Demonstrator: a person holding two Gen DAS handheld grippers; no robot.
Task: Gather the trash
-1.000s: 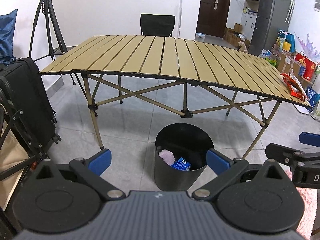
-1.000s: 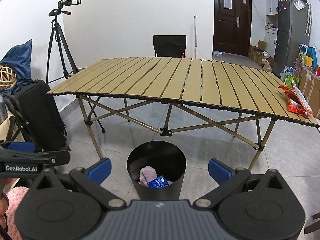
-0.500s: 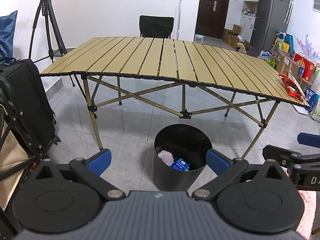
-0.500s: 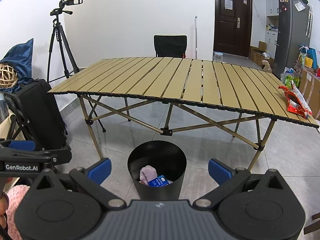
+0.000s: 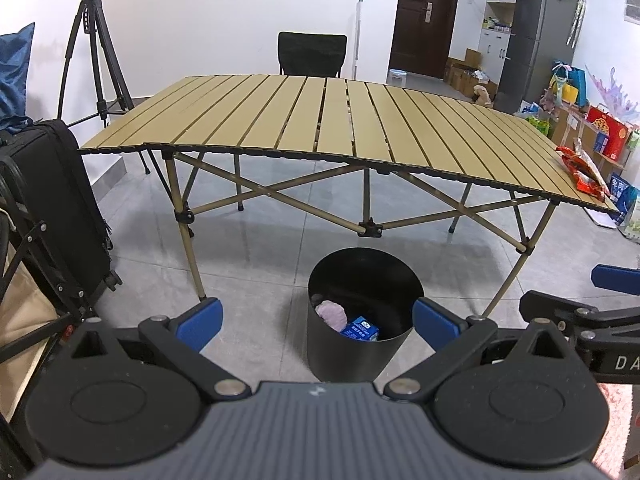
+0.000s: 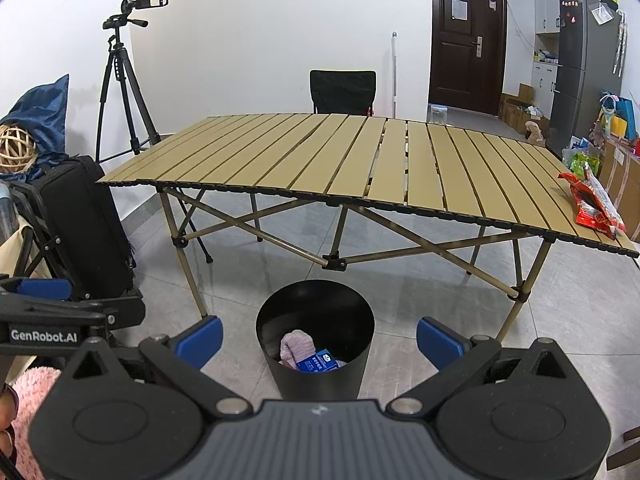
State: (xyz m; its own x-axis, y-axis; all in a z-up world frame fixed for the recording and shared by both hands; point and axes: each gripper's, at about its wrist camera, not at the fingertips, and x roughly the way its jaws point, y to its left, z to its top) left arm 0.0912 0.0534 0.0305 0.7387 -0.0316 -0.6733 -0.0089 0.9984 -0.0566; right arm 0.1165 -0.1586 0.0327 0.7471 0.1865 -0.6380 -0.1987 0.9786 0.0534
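Note:
A black round bin point(image 5: 362, 316) point(image 6: 316, 340) stands on the floor in front of the slatted folding table point(image 5: 328, 128) point(image 6: 360, 160). Inside lie a pink crumpled item point(image 5: 331, 314) point(image 6: 297, 345) and a blue carton point(image 5: 360, 328) point(image 6: 318, 362). A red snack wrapper point(image 5: 582, 174) point(image 6: 594, 206) lies on the table's right end. My left gripper point(image 5: 318, 320) is open and empty, held above and before the bin. My right gripper point(image 6: 318, 338) is open and empty too, beside it; it shows at the right edge of the left wrist view point(image 5: 580, 320).
A black suitcase point(image 5: 56, 208) point(image 6: 86, 228) and a folding frame stand at the left. A tripod point(image 5: 94, 44) point(image 6: 128, 80) and a black chair point(image 5: 312, 54) point(image 6: 342, 92) stand behind the table. A fridge point(image 6: 580, 68), boxes and bags fill the right side.
Both grippers have risen and drifted slightly, so the table and bin sit a little lower in view. Both stay open and empty.

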